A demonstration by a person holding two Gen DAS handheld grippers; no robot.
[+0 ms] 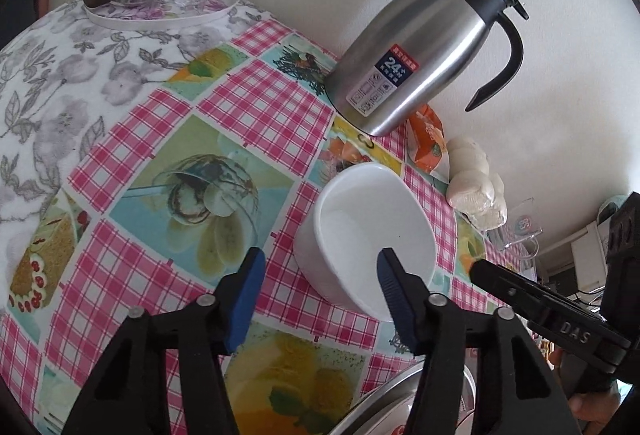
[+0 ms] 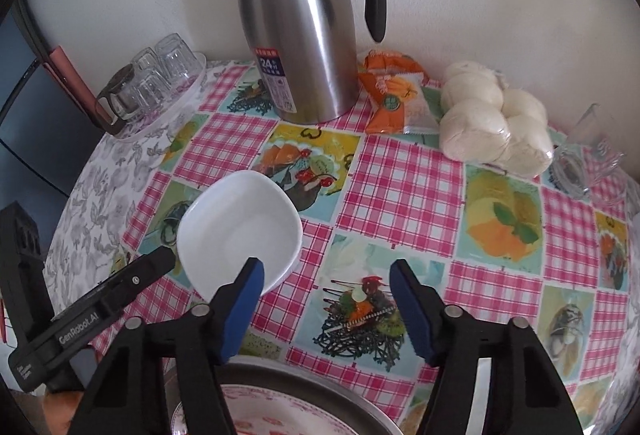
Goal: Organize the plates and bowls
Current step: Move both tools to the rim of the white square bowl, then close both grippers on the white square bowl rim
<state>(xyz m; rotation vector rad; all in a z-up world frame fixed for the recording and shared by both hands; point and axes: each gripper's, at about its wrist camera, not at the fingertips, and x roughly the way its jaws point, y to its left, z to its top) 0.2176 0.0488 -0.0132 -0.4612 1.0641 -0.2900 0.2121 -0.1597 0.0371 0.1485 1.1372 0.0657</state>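
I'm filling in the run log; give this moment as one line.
left gripper: open, straddling white bowl rim | right gripper: open, nothing between jaws, beside bowl | bowl on tablecloth | steel basin below

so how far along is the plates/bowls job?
Early. Nothing looks stacked yet. The white bowl sits alone on the table; left gripper straddles its near rim, not pinching. Right gripper is empty. Patterned plate waits in a metal basin.

The steel thermos jug (image 1: 416, 51) carries a dark blue label (image 1: 394, 69) with a large "24"; the smaller print on it is too fine to read. In the left wrist view the right gripper (image 1: 576, 327) shows the letters "DAS". In the right wrist view the left gripper (image 2: 76, 335) reads "GenRobot.AI".
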